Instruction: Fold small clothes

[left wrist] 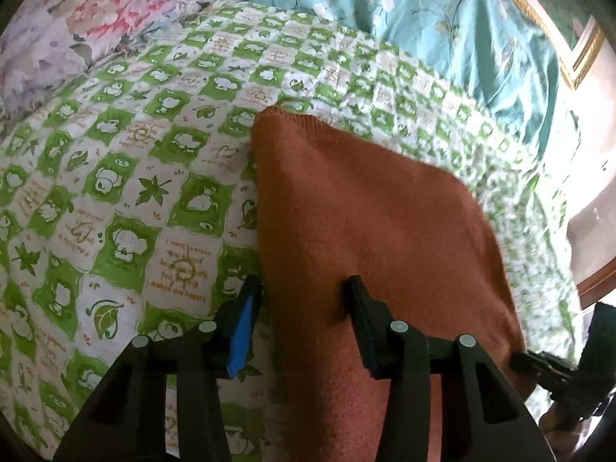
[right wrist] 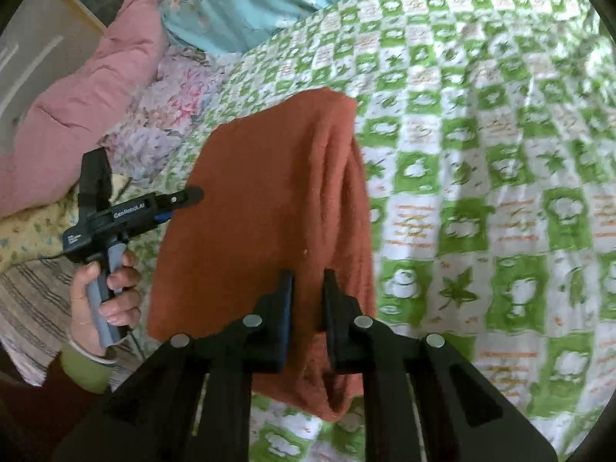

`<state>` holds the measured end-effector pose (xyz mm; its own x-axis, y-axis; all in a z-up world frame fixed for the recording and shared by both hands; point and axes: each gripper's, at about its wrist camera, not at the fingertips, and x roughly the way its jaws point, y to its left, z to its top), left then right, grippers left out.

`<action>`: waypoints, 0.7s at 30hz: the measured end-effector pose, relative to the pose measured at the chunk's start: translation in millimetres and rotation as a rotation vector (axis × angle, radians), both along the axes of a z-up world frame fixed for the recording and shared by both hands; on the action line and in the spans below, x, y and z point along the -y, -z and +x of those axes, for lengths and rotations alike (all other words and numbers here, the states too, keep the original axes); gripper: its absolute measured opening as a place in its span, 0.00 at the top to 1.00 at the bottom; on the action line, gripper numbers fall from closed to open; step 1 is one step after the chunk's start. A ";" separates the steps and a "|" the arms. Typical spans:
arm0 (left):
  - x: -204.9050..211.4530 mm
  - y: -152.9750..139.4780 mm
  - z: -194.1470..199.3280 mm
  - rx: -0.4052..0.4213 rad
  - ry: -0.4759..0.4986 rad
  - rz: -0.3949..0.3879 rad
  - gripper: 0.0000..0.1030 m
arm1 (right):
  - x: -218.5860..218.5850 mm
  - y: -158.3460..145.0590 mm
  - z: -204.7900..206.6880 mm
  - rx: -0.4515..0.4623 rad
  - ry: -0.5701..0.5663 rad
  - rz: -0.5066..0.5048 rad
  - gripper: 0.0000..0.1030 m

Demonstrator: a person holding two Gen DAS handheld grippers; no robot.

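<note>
A rust-orange knitted garment (left wrist: 365, 223) lies folded on the green and white checked bedspread (left wrist: 115, 192). My left gripper (left wrist: 304, 288) is at the garment's near left edge with its fingers apart; the right finger rests on the cloth and the blue-padded left finger (left wrist: 242, 331) is beside it over the bedspread. In the right wrist view the garment (right wrist: 261, 208) hangs lifted, and my right gripper (right wrist: 308, 281) is shut on a fold of it. The left gripper (right wrist: 184, 200) shows there at the cloth's left edge, held by a hand.
A teal floral quilt (left wrist: 423, 7) lies at the bed's far side. A pale floral pillow (left wrist: 57, 30) is at the left. A pink padded jacket (right wrist: 84, 96) lies by the pillow. A gold picture frame (left wrist: 569, 38) and a wooden edge (left wrist: 600, 281) are at the right.
</note>
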<state>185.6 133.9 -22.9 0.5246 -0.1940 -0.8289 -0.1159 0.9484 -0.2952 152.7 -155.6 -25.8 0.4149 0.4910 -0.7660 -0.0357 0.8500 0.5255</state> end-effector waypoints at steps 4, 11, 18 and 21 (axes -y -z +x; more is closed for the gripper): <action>3.1 4.3 0.2 0.005 0.004 0.030 0.53 | 0.4 30.2 1.6 -0.059 0.010 -0.050 0.84; 1.8 -22.3 -47.3 0.049 0.013 0.050 0.55 | 15.3 -1.9 -4.3 0.019 0.089 -0.036 0.76; 8.7 -25.7 -117.3 0.028 0.064 -0.044 0.52 | 3.9 -28.0 20.4 0.081 0.063 0.003 0.68; 9.9 -23.3 -142.2 0.026 0.063 -0.069 0.50 | -3.2 -29.7 9.9 0.089 0.046 0.012 0.57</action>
